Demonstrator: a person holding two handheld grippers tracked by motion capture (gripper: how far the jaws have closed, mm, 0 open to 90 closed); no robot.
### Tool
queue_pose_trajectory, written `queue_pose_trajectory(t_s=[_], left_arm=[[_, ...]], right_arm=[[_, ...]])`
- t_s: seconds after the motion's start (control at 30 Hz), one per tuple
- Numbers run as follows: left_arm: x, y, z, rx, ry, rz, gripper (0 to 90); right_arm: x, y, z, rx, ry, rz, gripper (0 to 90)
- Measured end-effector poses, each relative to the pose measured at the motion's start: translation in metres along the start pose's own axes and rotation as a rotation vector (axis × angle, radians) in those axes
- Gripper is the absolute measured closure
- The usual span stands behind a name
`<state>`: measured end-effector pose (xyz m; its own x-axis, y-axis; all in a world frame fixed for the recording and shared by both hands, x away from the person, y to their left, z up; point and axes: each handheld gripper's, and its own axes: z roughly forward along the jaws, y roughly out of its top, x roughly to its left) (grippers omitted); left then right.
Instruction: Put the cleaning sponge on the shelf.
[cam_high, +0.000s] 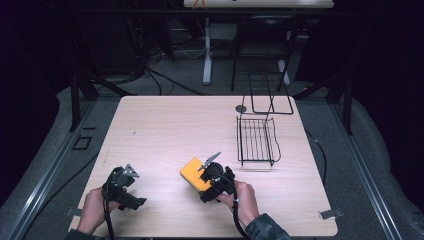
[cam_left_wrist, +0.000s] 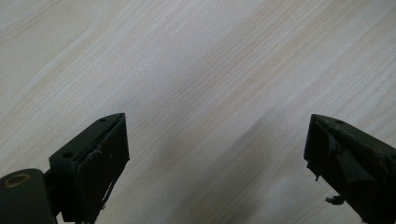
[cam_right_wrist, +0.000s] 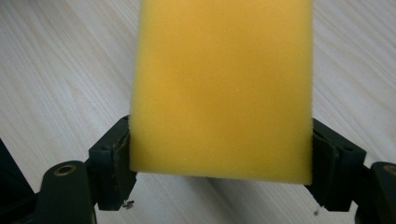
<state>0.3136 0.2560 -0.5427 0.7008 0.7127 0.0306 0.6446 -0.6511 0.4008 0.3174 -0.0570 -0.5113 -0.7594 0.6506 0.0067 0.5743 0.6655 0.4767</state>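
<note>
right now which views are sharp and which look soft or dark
High view: dim, black surroundings, only the pale wooden table lit. Left gripper view: wood grain fairly sharp, the near black fingers soft, faint shadow between them. Right gripper view: the yellow foam sponge block evenly lit, slightly soft from closeness.

Looked all over, nothing readable anywhere: no text, labels, brands or numbers on the sponge between the fingers, or the desk.

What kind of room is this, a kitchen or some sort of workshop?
Probably a lab or recording setup, not a kitchen: a bare wooden table ringed by dark curtains, cables on the floor, and a person working a hand-held right gripper shut on a yellow sponge.
</note>
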Motion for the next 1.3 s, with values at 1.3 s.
queue_pose_trajectory(t_s=[1.3], left_arm=[[-0.001,0.001,0.001,0.005,0.003,0.004,6.7]], right_arm=[[-0.054,-0.011,-0.054,-0.087,-0.093,0.103,22.6]])
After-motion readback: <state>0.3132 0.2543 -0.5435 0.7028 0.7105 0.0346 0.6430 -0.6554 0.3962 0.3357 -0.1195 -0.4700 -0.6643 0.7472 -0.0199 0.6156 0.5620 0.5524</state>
